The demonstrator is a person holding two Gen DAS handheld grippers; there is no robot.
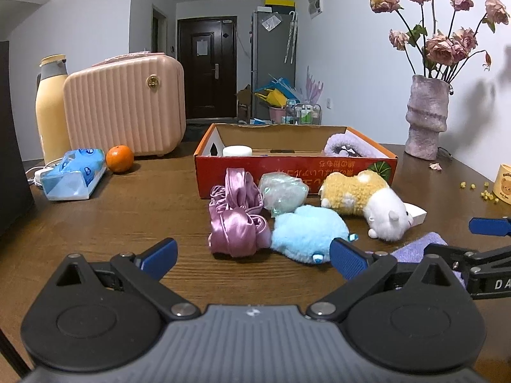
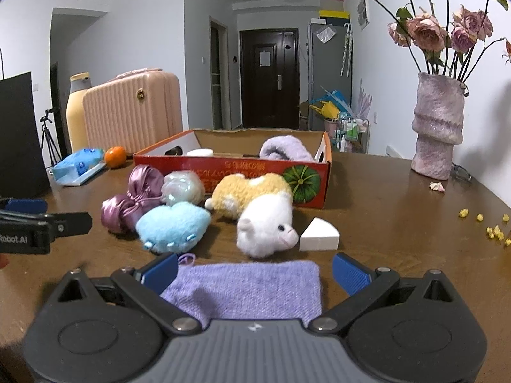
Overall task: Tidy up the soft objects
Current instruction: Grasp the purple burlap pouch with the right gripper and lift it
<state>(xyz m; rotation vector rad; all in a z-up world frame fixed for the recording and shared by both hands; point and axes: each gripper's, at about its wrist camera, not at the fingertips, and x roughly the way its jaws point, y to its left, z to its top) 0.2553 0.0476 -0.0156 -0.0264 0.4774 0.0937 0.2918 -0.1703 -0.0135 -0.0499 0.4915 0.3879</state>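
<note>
The purple knit cloth [image 2: 252, 284] is seen lying flat on the table [image 2: 383, 198], on the near side of the orange box [image 2: 255, 172] w/ the plush toys in between, its long axis running across the right gripper [image 2: 255, 273], i.e. from finger to finger. It is found directly under & between that gripper's jaws, which are spread wide w/ nothing held, so the right side is judged far nearer. The left gripper [image 1: 254, 255], also wide & empty, is aimed at the blue plush [image 1: 308, 233] just left of the cloth, nearer the box.
</note>
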